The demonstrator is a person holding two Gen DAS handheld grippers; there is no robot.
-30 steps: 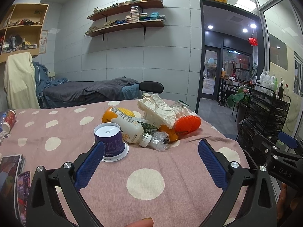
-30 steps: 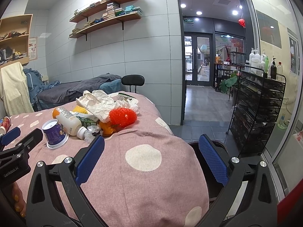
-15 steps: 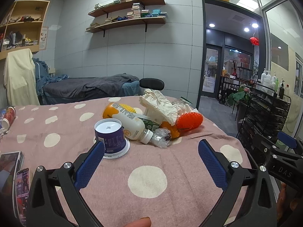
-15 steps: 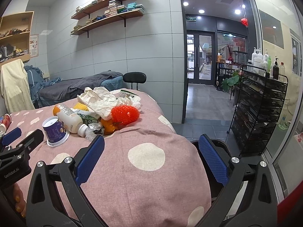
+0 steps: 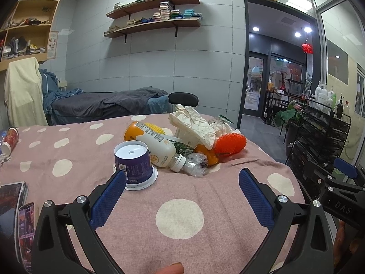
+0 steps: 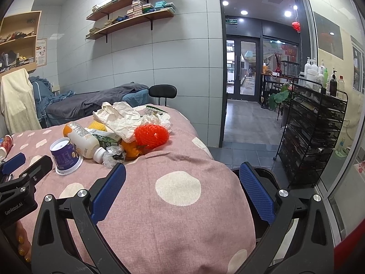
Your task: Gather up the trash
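Left gripper (image 5: pixel 182 190): jaws spread wide, nothing between them; blue, cross-hatched pads (image 5: pixel 107 199) on black arms. Under and between the jaws lies bare pink tablecloth (image 5: pixel 141 235) of napped fabric with cream dots, open and flat up to the trash. Just beyond the left jaw tip stands an upturned purple cup (image 5: pixel 134 162), cylindrical, white base uppermost, resting on its wider white rim. Ahead, between the jaws, lies the trash pile: a white plastic bottle (image 5: pixel 157 147) on its side with an orange end and white cap, crumpled clear plastic (image 5: pixel 195 163) touching the cap, an orange fruit (image 5: pixel 205 154), red foam netting (image 5: pixel 230 142) and creased cream paper (image 5: pixel 194 124) on top. Outside the left jaw, phones (image 5: pixel 13 203) lie at the near table edge; far left, a red can (image 5: pixel 10 138) on its side.

Right gripper (image 6: pixel 182 189): jaws likewise wide apart and empty. Its left jaw is over the cloth; its right jaw hangs past the rounded table edge (image 6: pixel 228 182), above a dark round bin (image 6: pixel 267 180). The pile lies ahead and left of the left jaw. Beyond the right jaw is open tiled floor (image 6: pixel 248 123), bounded by a black wire rack (image 6: pixel 314 132) and leading to a doorway.
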